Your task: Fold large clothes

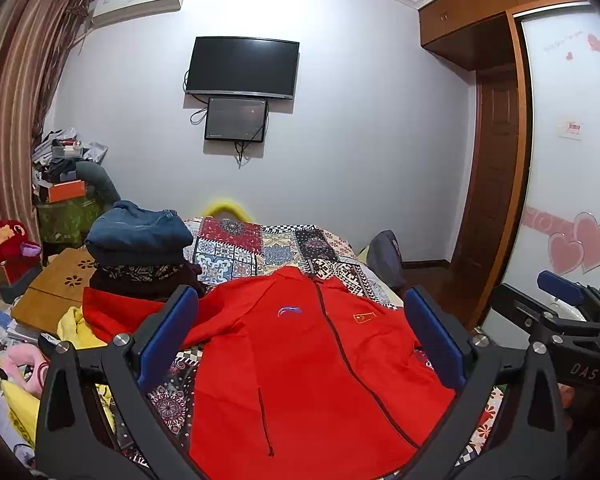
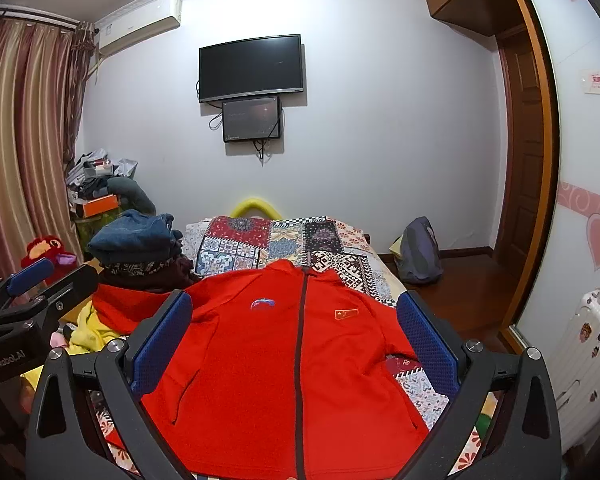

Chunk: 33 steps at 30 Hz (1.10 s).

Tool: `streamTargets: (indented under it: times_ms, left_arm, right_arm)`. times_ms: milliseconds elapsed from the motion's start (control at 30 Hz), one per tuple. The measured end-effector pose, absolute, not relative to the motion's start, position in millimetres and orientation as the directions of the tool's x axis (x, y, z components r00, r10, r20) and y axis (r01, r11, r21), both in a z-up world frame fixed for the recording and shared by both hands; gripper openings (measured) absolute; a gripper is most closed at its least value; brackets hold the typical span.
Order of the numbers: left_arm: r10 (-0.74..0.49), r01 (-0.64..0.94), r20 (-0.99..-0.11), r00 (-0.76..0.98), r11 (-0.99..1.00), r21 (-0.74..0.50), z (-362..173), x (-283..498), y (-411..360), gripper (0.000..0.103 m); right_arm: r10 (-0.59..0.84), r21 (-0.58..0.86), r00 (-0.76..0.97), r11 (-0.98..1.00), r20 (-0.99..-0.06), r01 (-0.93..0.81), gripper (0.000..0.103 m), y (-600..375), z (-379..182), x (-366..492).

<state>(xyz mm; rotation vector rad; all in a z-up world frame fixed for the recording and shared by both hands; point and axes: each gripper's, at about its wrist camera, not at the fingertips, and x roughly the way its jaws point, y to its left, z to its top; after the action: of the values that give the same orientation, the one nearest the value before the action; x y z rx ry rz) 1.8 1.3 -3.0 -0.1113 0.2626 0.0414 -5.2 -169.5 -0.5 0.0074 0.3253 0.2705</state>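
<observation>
Red zip-front jacket (image 1: 300, 368), spread flat and face up on a patchwork bedspread (image 1: 260, 248). Dark zipper running down the middle, closed up to the collar, which points toward the far wall. Small blue logo on one side of the chest, small flag patch on the other. Dark-edged slit pocket low on the front. One sleeve stretched out sideways toward a pile of folded clothes (image 1: 140, 248); the other bent in along the body.

Red jacket (image 2: 284, 364) flat on patchwork bedspread (image 2: 268, 244), between wide-open right hand-held gripper (image 2: 294, 332) fingers.
</observation>
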Motion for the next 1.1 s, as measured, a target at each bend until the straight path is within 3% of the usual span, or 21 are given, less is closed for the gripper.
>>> streamTargets:
  times_ms: [1100]
  left_arm:
    - [0.032,-0.064,-0.270,0.962,0.992,-0.110,-2.0,4.2,1.9,0.103]
  right_arm:
    - [0.267,0.060,0.907,0.963,-0.324,-0.262,0.102,-170.4,-0.3,-4.5]
